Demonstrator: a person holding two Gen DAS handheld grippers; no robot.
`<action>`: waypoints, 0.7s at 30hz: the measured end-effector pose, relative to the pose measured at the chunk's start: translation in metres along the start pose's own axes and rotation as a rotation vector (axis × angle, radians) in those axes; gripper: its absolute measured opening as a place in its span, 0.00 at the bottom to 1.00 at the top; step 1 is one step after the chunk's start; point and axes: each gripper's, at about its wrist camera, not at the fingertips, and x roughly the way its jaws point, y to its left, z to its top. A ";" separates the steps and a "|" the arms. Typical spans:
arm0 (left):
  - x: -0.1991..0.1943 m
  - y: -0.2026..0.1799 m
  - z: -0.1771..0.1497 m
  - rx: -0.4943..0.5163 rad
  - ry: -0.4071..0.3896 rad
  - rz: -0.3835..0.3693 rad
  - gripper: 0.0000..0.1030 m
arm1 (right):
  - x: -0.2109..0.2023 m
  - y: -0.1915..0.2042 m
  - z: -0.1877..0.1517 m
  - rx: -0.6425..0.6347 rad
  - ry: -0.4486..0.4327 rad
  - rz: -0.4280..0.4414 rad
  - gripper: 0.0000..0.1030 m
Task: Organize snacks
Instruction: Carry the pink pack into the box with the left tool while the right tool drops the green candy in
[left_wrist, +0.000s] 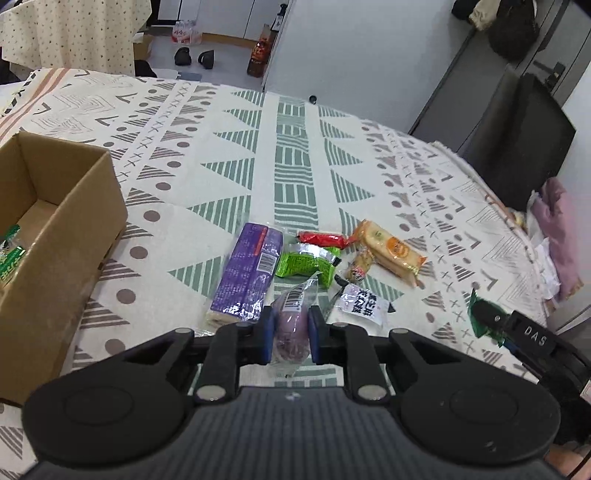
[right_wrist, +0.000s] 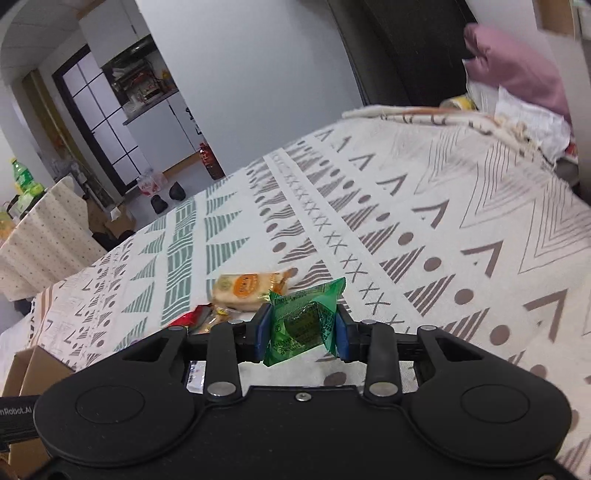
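Cardboard box (left_wrist: 62, 206) on the patterned counter (left_wrist: 229, 147) holds few snacks. Left tool (left_wrist: 290, 332) clenches a purple wrapped bun (left_wrist: 290, 328), right tool (right_wrist: 301, 326) a green foil packet (right_wrist: 303, 321); six loose packets (left_wrist: 317, 258) remain.

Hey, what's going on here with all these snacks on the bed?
A person is sorting snack packets with a handheld claw in each hand. The left claw is shut on a purple snack in clear wrap, and the right claw is shut on a green packet. A cardboard box sits to the left on the patterned cloth with at least one green packet already inside. Several packets lie loose in a cluster, including a long purple pack and an orange cracker pack.
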 end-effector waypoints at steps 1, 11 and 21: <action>-0.004 0.001 0.000 -0.002 -0.007 -0.010 0.17 | -0.004 0.002 0.000 -0.003 0.000 0.000 0.33; -0.049 0.016 0.002 -0.008 -0.072 -0.079 0.17 | -0.046 0.040 -0.003 -0.021 -0.008 0.056 0.33; -0.083 0.042 0.014 -0.078 -0.142 -0.098 0.17 | -0.072 0.083 -0.002 -0.032 0.000 0.132 0.33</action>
